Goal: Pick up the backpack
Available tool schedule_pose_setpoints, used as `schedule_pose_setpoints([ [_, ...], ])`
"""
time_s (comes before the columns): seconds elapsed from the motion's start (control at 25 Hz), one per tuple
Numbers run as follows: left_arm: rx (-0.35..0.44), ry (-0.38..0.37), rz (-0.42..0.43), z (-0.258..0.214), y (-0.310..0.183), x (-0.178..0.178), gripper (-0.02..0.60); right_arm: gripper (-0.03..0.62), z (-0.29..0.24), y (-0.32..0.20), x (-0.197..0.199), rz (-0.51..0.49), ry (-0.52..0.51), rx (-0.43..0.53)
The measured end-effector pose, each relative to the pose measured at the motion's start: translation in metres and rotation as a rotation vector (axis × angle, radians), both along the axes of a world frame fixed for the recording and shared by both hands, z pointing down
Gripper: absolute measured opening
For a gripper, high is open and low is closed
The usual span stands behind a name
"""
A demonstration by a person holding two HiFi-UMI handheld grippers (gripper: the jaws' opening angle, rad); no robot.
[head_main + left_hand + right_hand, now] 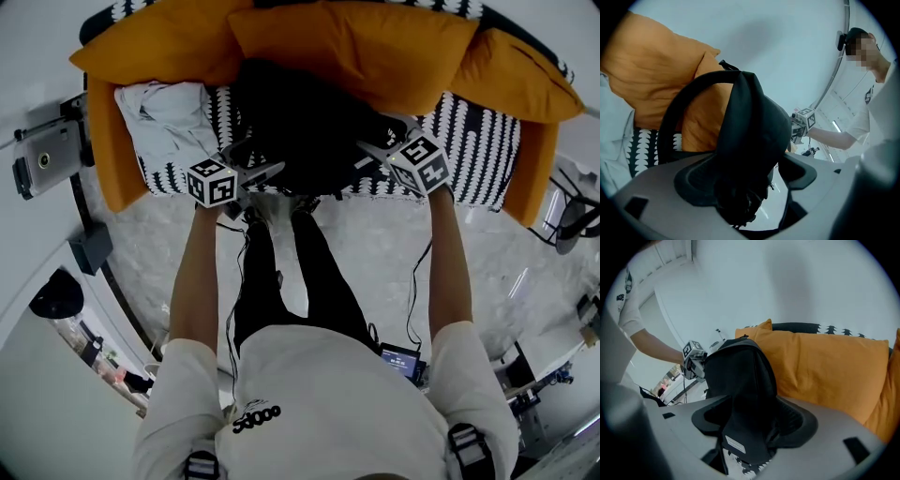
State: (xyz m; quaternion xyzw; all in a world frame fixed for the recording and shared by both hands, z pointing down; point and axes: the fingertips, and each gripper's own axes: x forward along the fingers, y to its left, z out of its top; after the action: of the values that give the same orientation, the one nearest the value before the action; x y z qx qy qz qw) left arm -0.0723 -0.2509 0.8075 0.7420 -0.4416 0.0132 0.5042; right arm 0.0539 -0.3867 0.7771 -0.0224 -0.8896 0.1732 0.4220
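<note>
Backpack (309, 127) upper centre of frame on sofa (478, 141); left gripper (747, 174) and right gripper (752, 419) jaws wide, fabric between, apparently unclamped.

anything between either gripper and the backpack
Nothing visible. The backpack already has fabric between the open jaws of the left gripper and the right gripper; the orange cushions lie behind it.

Plump orange cushions (352, 42) line the far back of a sofa, with an orange side cushion (111, 141) at its left end. A black-and-white patterned cover (478, 141) lies over the seat, and a crumpled white cloth (169, 112) rests on its left part. Nearer is a pale marbled floor (375, 244), where a black cable (412, 300) hangs at the right above a small lit screen (401, 361).
</note>
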Motion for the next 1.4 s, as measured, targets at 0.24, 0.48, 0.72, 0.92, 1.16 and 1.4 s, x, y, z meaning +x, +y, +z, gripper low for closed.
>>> schedule_pose_setpoints([
  [0.24, 0.02, -0.009, 0.004, 0.004, -0.007, 0.004, 0.376, 0.275, 0.014, -0.007, -0.004, 0.013, 0.026, 0.018],
  [0.48, 0.031, -0.028, -0.047, 0.005, -0.01, 0.013, 0.373, 0.275, 0.023, -0.013, 0.001, 0.08, 0.052, 0.066],
  [0.72, 0.039, -0.073, -0.029, 0.003, -0.003, 0.014, 0.285, 0.213, 0.021, 0.0, 0.0, 0.146, 0.059, 0.034],
  [0.92, 0.043, -0.122, -0.02, 0.003, 0.005, 0.017, 0.211, 0.157, 0.018, 0.009, 0.003, 0.165, 0.079, 0.069],
  [1.16, 0.047, -0.152, 0.037, -0.006, 0.025, 0.027, 0.143, 0.093, 0.004, 0.036, 0.013, 0.186, 0.107, 0.075],
  [1.4, 0.036, -0.174, 0.063, -0.017, 0.044, 0.033, 0.08, 0.079, -0.019, 0.067, 0.028, 0.202, 0.104, 0.119],
])
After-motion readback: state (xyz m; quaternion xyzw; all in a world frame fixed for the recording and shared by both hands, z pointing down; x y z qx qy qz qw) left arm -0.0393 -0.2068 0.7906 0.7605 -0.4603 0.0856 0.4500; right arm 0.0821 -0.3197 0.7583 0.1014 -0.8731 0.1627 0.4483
